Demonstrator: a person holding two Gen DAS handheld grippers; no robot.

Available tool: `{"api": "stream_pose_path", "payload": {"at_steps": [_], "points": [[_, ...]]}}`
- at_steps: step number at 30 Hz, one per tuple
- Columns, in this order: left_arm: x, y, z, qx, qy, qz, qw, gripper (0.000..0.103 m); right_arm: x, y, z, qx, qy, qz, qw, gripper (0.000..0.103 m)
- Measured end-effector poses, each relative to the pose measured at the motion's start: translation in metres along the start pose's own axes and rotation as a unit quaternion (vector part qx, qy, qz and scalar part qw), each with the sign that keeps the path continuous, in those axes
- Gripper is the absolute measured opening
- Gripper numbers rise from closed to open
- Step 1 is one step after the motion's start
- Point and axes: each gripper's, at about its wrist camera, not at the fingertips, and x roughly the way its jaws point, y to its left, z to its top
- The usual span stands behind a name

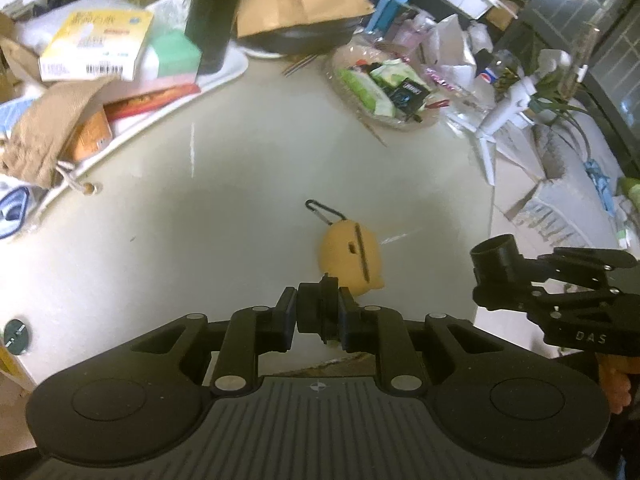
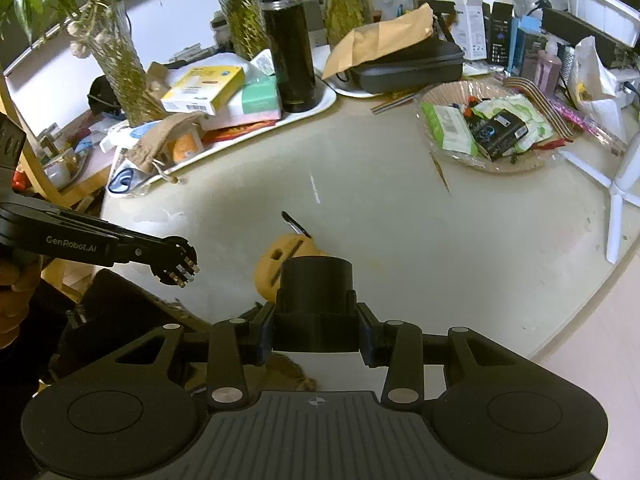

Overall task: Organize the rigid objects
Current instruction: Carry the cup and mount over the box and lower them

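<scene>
My left gripper (image 1: 318, 312) is shut on a small round black plug with metal pins (image 1: 318, 310); the plug also shows in the right wrist view (image 2: 178, 266). My right gripper (image 2: 316, 320) is shut on a black socket with a round collar (image 2: 316, 296), which shows at the right of the left wrist view (image 1: 494, 262). Both are held above the near edge of the round cream table (image 1: 200, 208), apart from each other. An orange rubber case with a black clip (image 1: 352, 256) lies on the table just beyond both grippers and also shows in the right wrist view (image 2: 280, 260).
A white tray (image 2: 312, 110) at the back left holds boxes, a tan pouch and a black flask (image 2: 290, 44). A clear bowl of packets (image 2: 480, 128) stands at the back right. A black case under a paper bag (image 2: 408, 64) sits behind. White tripod legs (image 2: 614, 204) lie right.
</scene>
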Motion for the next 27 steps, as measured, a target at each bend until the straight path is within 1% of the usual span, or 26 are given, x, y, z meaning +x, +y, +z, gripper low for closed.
{"api": "stream_pose_path", "payload": {"at_steps": [4,7,13,18,23,26,27], "points": [[-0.012,-0.011,-0.004,0.025,-0.015,0.007,0.9995,0.021,-0.008,0.007,-0.001,-0.005,-0.005,0.003,1.000,0.044],[-0.021,-0.016,-0.008,0.035,-0.021,0.006,0.9992,0.021,-0.012,0.011,-0.003,-0.006,-0.008,0.004,1.000,0.044],[-0.033,-0.023,-0.021,0.050,-0.020,0.005,0.9986,0.021,-0.023,0.020,-0.008,-0.010,-0.014,0.009,1.000,0.044],[-0.040,-0.030,-0.034,0.071,-0.016,0.008,0.9973,0.021,-0.032,0.025,-0.011,-0.011,-0.019,0.012,1.000,0.044],[-0.043,-0.037,-0.046,0.102,-0.013,0.020,0.9945,0.021,-0.038,0.029,-0.013,-0.013,-0.024,0.014,1.000,0.044],[-0.042,-0.040,-0.054,0.123,-0.018,0.030,0.9918,0.021,-0.042,0.032,-0.015,-0.014,-0.025,0.016,0.999,0.044],[-0.041,-0.041,-0.057,0.135,-0.021,0.036,0.9899,0.024,-0.043,0.032,-0.016,-0.014,-0.025,0.016,0.999,0.044]]}}
